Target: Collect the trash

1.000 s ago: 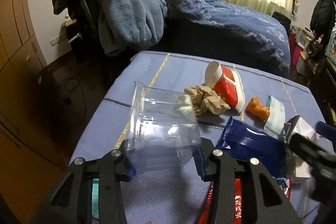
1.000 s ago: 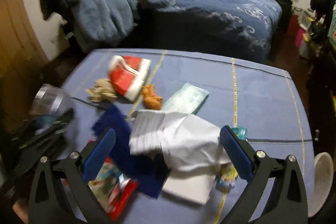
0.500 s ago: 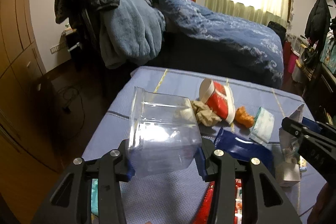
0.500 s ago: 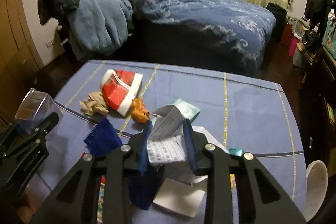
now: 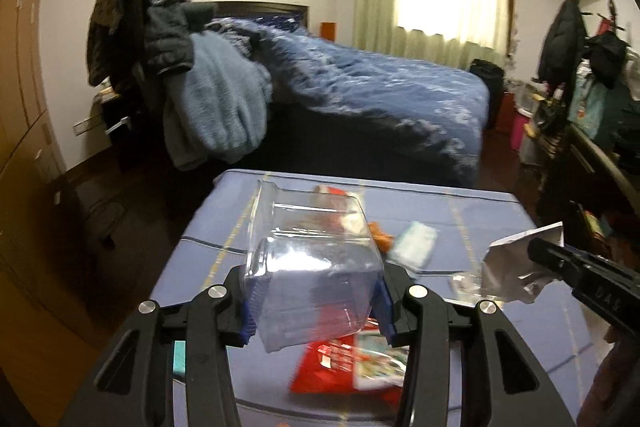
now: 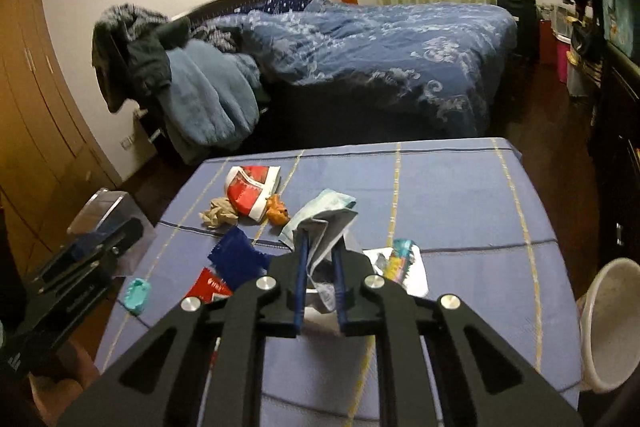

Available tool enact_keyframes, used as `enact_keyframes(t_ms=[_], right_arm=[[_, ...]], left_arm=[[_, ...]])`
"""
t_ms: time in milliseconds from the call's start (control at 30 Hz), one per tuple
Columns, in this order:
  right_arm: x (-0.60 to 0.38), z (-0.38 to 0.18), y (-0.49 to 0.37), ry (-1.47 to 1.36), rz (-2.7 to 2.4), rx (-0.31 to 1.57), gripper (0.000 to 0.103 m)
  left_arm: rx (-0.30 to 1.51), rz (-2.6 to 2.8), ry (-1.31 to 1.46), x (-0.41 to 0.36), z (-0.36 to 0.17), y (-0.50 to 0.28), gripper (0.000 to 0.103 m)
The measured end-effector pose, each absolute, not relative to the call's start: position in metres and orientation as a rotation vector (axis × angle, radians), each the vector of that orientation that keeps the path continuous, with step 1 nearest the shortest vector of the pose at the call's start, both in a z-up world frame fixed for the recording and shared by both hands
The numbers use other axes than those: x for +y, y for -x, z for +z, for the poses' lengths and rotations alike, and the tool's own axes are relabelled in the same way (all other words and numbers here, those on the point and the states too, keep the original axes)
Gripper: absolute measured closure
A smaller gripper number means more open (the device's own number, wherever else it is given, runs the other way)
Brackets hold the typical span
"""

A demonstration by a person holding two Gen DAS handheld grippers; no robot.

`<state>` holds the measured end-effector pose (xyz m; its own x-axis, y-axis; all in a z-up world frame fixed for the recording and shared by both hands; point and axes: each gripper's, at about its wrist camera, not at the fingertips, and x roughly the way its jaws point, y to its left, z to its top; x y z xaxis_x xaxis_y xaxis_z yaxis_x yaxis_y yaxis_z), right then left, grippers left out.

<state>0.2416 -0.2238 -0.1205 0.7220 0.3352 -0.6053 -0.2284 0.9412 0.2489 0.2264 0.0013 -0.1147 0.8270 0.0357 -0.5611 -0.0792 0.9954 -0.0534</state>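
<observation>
Blue-clothed table (image 6: 460, 195): left gripper (image 5: 314, 301) clamps the clear plastic container (image 5: 308, 267); right gripper (image 6: 319, 267), lower centre, pinches crumpled paper (image 6: 324, 231), which could slip free.

Right gripper (image 6: 319, 273) clamped on crumpled white paper (image 6: 326, 227), frame centre; left gripper (image 6: 76, 259) holding clear container (image 6: 102, 205), frame left.

My right gripper (image 6: 319, 269) has closed its jaws on the paper (image 6: 326, 227) and lifted it off the bench (image 6: 448, 195). My left gripper (image 5: 314, 301) has raised the tub (image 5: 308, 259) between its jaws higher.
</observation>
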Motion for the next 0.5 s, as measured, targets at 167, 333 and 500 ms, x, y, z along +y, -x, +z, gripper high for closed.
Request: enact_keyframes(t_ms=[167,333,500], right_arm=[[-0.253,-0.11,-0.21,-0.216,0.312,0.665,0.09],[-0.295,-0.103,-0.179,-0.249,0.253,0.615,0.09],[-0.333,-0.101,-0.154,-0.277,0.195,0.585,0.09]], left_arm=[[0.578,-0.041,0.069,-0.03,-0.102,-0.211,0.057],[0.567,-0.159,0.033,-0.074,-0.092,-0.204,0.057],[0.558,-0.241,0.022,-0.108,-0.085,-0.198,0.067]])
